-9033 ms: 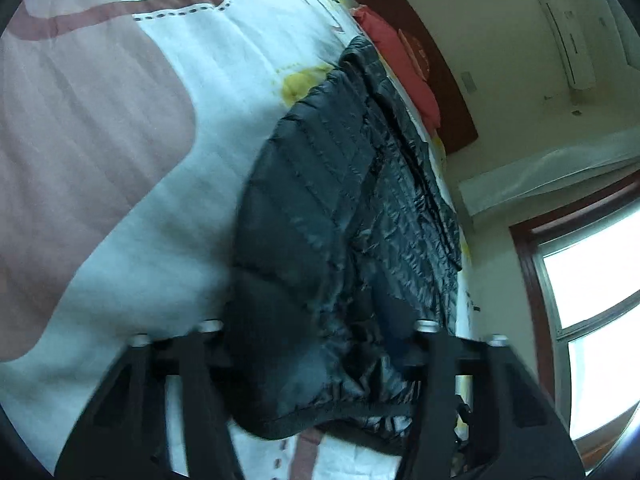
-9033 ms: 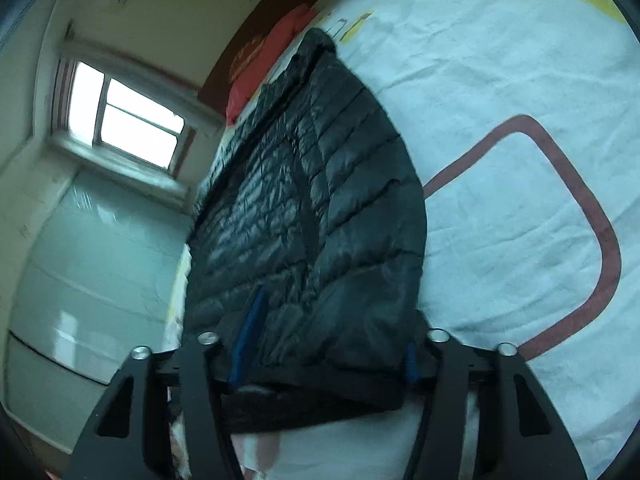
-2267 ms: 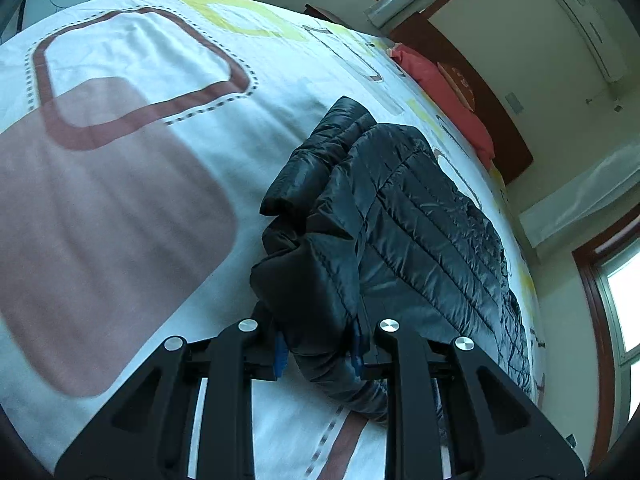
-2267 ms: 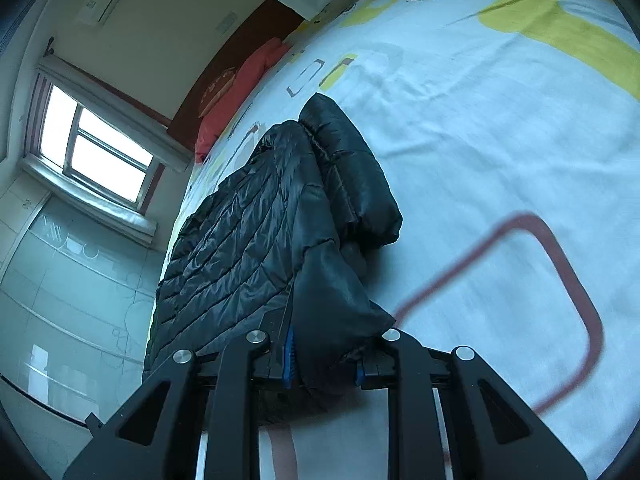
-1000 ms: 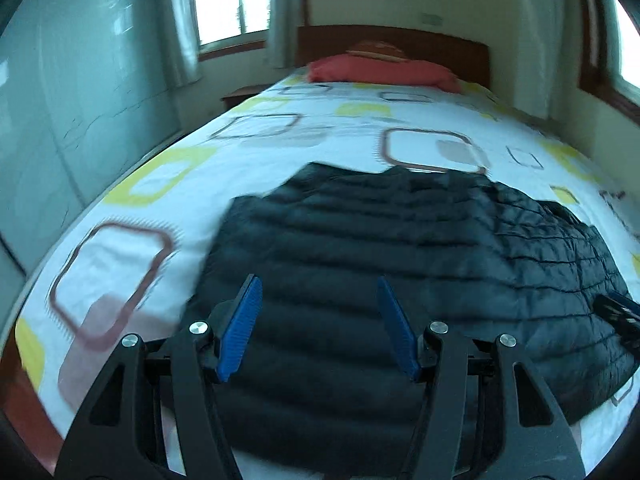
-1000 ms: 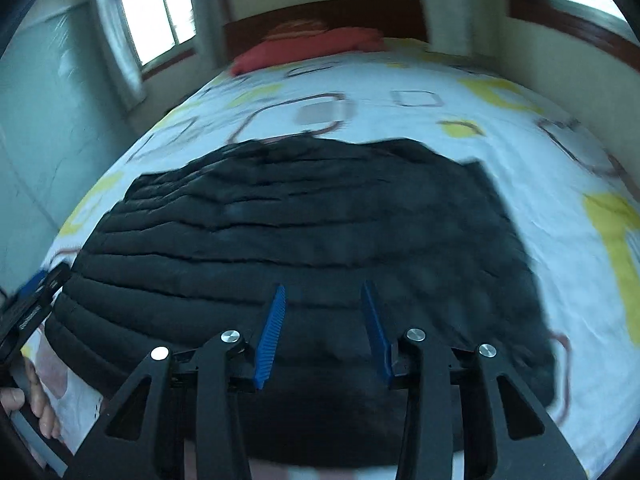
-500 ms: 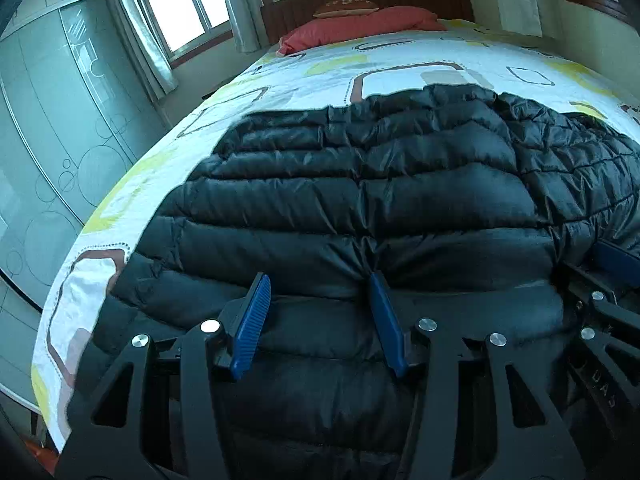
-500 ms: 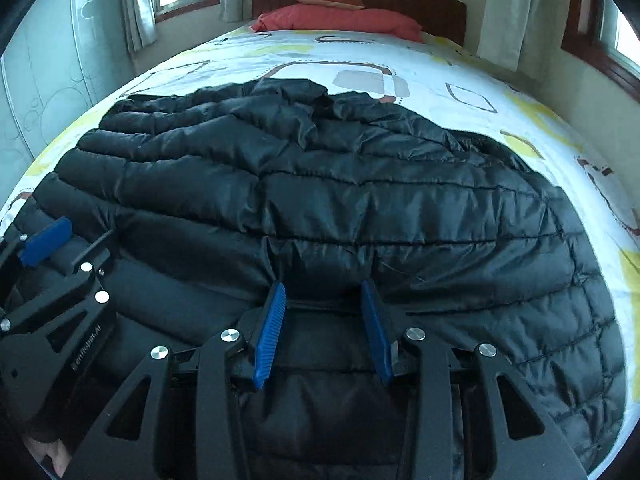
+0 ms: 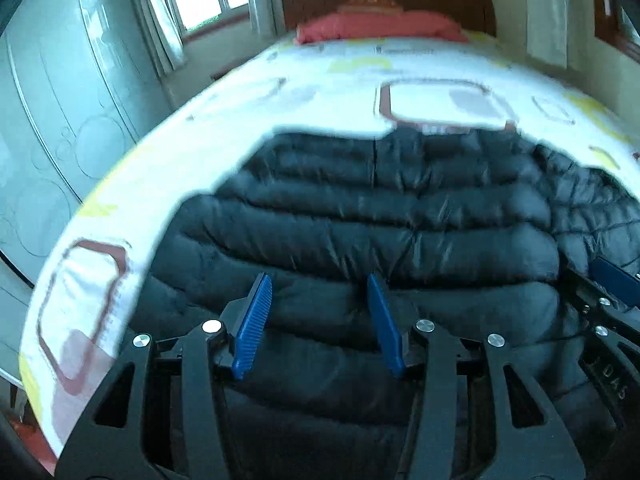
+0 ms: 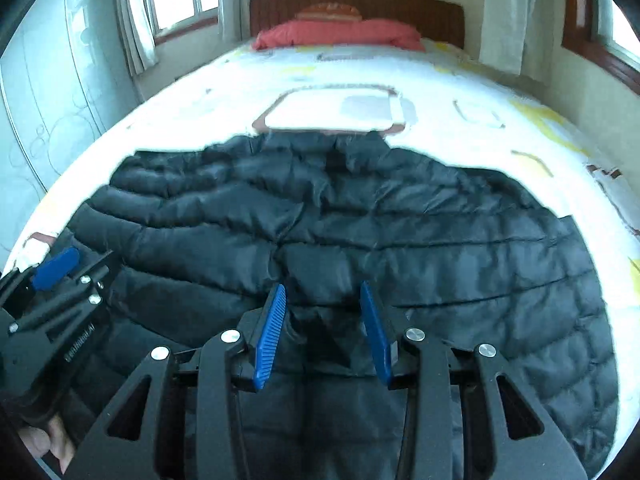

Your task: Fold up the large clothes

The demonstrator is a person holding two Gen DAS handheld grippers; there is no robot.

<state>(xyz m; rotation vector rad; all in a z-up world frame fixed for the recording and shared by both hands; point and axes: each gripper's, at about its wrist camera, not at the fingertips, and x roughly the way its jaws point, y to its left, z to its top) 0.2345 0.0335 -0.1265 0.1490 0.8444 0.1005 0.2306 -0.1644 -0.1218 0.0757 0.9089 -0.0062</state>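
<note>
**Both grippers down over the near edge of the jacket**

Since half a second ago my two grippers have slid nearer to me along the black puffer jacket (image 9: 400, 220), and more of the patterned bedspread (image 9: 320, 92) now shows beyond its far edge. A second ago both were higher, with the jacket blurred beneath them.

Through the left wrist camera, my left gripper (image 9: 318, 308) points down at the jacket's near edge, its blue pads (image 9: 256, 320) standing moderately apart. Quilted fabric fills the gap at 12 o'clock from the tips, but I cannot see either pad pressing on it. The right gripper shows at 3 o'clock in this view, resting over the same edge.

Through the right wrist camera, my right gripper (image 10: 322, 316) has its jaws narrower and opening slightly. A ridge of jacket fabric rises between the pads (image 10: 272, 332), puckered toward the tips; whether the pads still bite it I cannot tell. The left gripper sits at 9 o'clock, with a hand (image 10: 44, 440) at 8 o'clock.

The jacket lies spread flat across the bed, running from 9 to 3 o'clock ahead of both grippers, with the red pillow (image 10: 340, 34) far off at 12 o'clock.
</note>
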